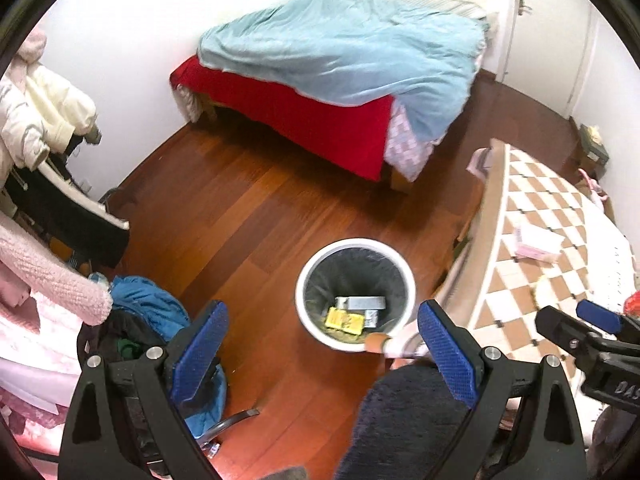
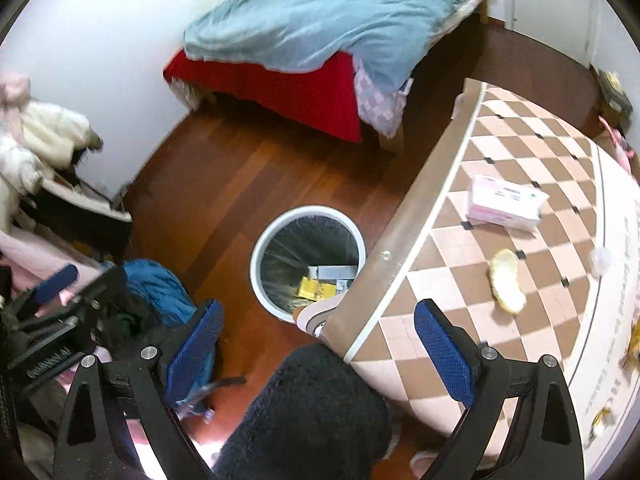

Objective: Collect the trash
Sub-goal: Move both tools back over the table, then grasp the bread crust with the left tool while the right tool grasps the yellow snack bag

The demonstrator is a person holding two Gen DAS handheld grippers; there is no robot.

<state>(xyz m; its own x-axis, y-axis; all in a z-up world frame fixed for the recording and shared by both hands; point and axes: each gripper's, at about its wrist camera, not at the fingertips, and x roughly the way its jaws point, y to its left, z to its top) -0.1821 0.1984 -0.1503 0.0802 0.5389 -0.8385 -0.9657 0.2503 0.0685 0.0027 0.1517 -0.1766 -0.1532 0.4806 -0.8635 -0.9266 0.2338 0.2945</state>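
Observation:
A white round trash bin (image 1: 320, 328) with a dark liner stands on the wood floor beside the table; it holds a yellow wrapper (image 1: 344, 320) and a grey box (image 1: 360, 303). It also shows in the right wrist view (image 2: 256, 268). My left gripper (image 1: 320, 356) is open and empty, high above the bin. My right gripper (image 2: 316, 352) is open and empty, above the table's edge. On the checkered table (image 2: 460, 248) lie a yellow peel (image 2: 506, 286), a white crumpled ball (image 2: 601, 261) and a pink tissue pack (image 2: 506, 202).
A bed (image 1: 340, 80) with a blue quilt and red sheet stands at the back. A chair piled with blue and dark clothes (image 1: 152, 312) is at the left, with coats (image 1: 36, 120) on a rack. My leg (image 2: 312, 412) is below the grippers.

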